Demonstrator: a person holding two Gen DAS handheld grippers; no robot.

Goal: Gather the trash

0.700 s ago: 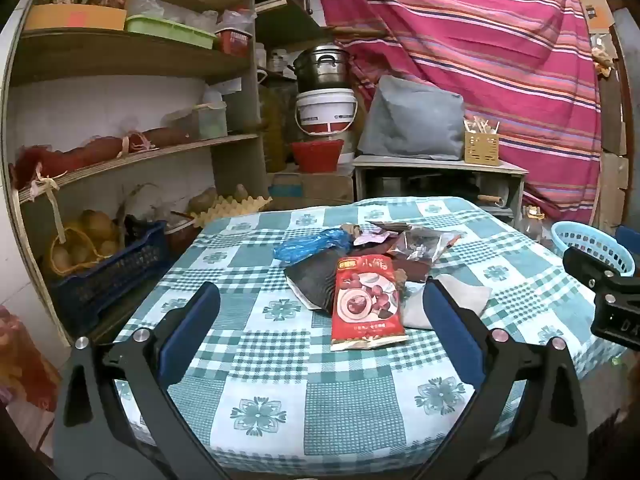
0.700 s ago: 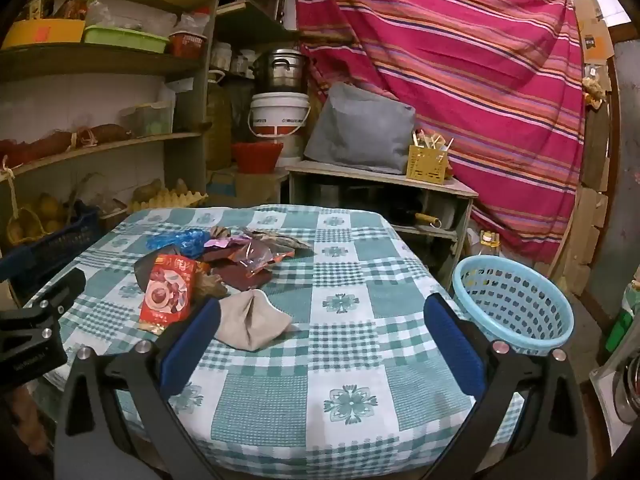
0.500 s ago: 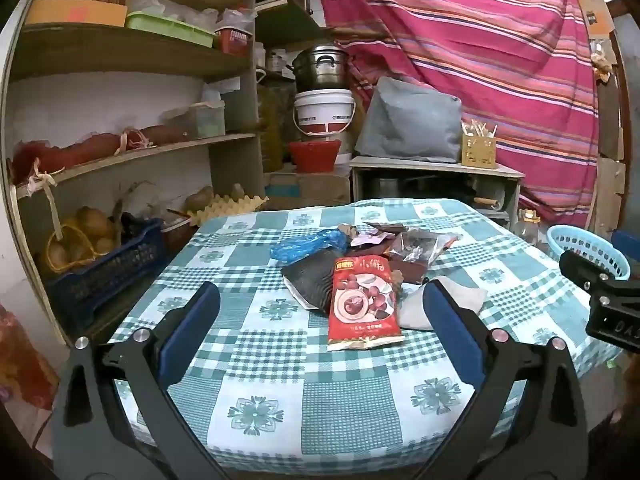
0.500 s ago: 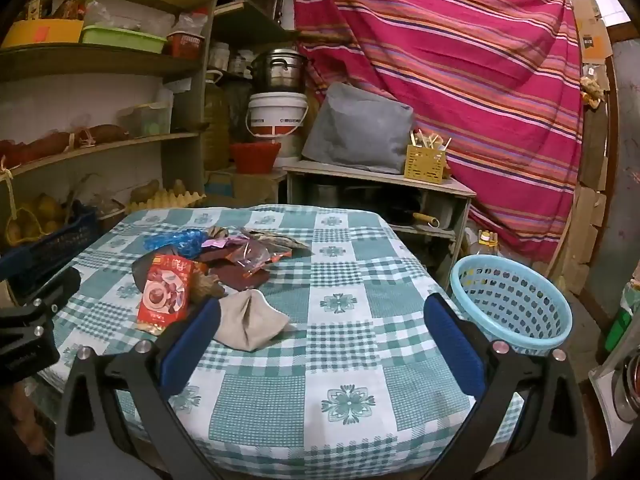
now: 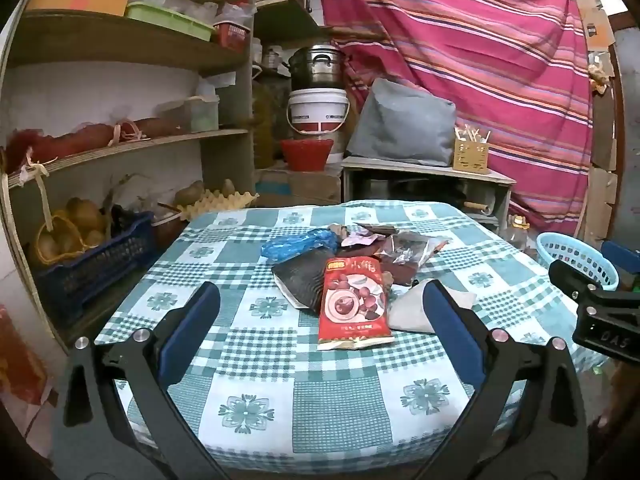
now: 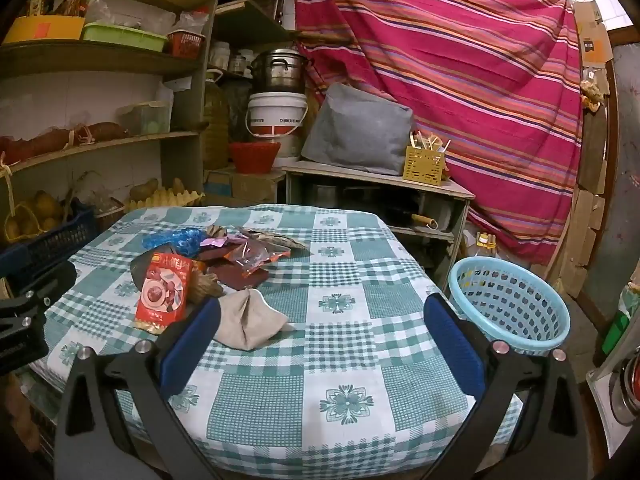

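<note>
Closer now, crumpled wrapper heap [image 5: 352, 276]

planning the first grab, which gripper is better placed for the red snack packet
Left. The red snack packet lies between the open left gripper fingers; the right gripper sees it off to its left.

My left wrist view looked forward and slightly down from the near edge of the checked table [image 5: 280, 408], facing the trash pile [image 5: 352, 272] head-on. My right wrist view sat further right, facing the same way, with the pile [image 6: 208, 264] to its left. Both shared the table, the blue basket [image 6: 508, 304] and the striped curtain [image 5: 480, 60].
</note>
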